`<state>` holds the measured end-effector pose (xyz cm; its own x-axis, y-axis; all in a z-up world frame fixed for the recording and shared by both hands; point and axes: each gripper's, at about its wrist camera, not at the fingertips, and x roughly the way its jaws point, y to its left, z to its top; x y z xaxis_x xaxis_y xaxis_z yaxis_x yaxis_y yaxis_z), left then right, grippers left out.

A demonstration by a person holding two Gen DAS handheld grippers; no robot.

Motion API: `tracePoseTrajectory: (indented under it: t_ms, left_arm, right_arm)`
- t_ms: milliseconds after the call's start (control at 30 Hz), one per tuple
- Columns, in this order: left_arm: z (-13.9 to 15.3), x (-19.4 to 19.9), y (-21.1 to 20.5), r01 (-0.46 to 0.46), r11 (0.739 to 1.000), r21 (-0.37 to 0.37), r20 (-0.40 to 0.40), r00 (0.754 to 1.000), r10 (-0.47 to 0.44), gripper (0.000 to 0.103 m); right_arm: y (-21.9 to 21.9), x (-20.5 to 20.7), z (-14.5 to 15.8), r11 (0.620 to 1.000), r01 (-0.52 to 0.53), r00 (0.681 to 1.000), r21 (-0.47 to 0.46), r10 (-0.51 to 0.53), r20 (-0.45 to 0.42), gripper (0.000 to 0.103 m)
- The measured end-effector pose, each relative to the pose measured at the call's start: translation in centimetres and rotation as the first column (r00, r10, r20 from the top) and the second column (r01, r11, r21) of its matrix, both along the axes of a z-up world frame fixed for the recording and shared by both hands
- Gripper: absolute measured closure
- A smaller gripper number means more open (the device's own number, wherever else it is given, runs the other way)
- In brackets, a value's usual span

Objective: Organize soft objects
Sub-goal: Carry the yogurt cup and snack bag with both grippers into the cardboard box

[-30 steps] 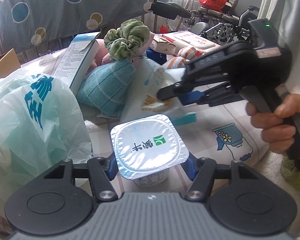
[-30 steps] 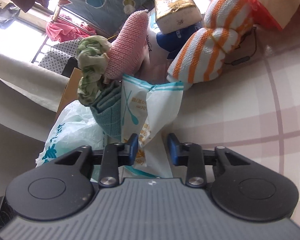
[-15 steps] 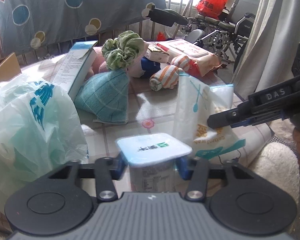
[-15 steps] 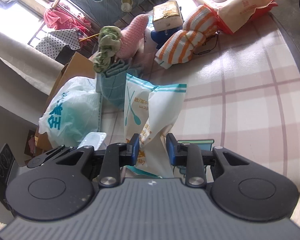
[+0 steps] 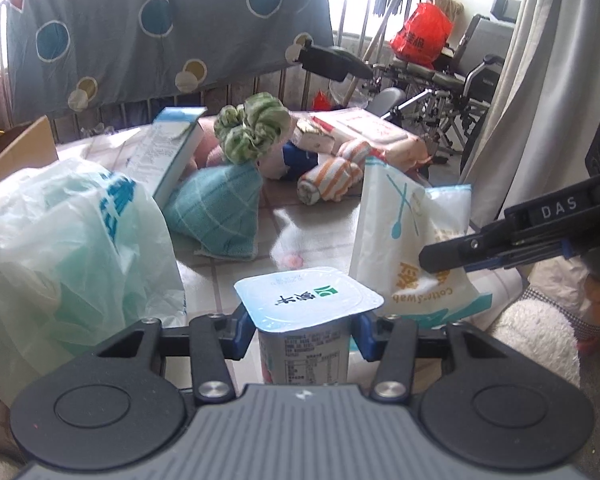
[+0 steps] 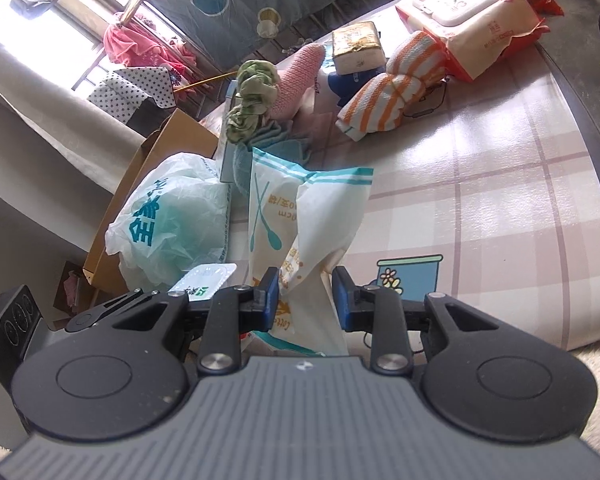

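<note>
Cotton-swab packet (image 6: 300, 240) is pinched upright between the right gripper (image 6: 306, 298) pads, above the table (image 6: 500, 208) edge. Beside it, a yogurt cup (image 5: 306, 320) is clamped by the left gripper (image 5: 303, 334). Farther off, a plastic bag (image 5: 68, 240) is seen bulging, contents hidden.

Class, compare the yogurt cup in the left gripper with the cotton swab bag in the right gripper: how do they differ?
The yogurt cup is a rigid tub with a flat foil lid; the cotton swab bag is limp, creased plastic. The cup is short and squat; the bag is taller. The left gripper grips the cup's sides; the right gripper pinches the bag's lower part. Both are held upright.
</note>
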<state>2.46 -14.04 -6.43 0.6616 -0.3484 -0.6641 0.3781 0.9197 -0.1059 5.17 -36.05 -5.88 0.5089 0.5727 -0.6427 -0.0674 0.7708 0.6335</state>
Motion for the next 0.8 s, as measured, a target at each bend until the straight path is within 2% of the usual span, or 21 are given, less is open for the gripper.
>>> tracePoseTrajectory:
  t_ms: [200,267,433,533,667,800]
  left_arm:
    - [2.0,-0.8,1.3,-0.019,0.998,-0.056,0.100,0.995,0.025,0.053]
    - [2.0,-0.7,1.3,-0.017,0.999,-0.048,0.111,0.994,0.022,0.053]
    - [0.0,0.5,1.2,-0.019,0.999,-0.040,0.030,0.999,0.020,0.053]
    - [0.0,0.6,1.4,-0.023,0.999,-0.044,0.032,0.999,0.024,0.053]
    - [1.6,0.4,2.1,-0.035,0.997,-0.065,0.076,0.996,0.040,0.053]
    - [5.1,-0.1,3.4,-0.048,0.995,-0.093,0.140,0.988,0.061,0.053]
  right_arm:
    - [0.7,-0.4,1.4,1.000,-0.017,0.999,0.008,0.017,0.036,0.076]
    - [0.9,-0.4,1.7,1.000,-0.016,0.999,0.004,0.015,0.043,0.076]
    - [1.1,-0.4,0.7,1.000,-0.001,1.000,0.007,0.000,0.025,0.076]
    - [1.0,-0.4,0.0,1.000,0.002,1.000,0.017,-0.002,0.010,0.076]
    - [0.8,-0.3,0.1,1.000,-0.004,1.000,0.025,0.004,0.010,0.076]
    - [1.3,-0.2,2.3,0.999,-0.034,0.998,0.043,0.031,0.056,0.076]
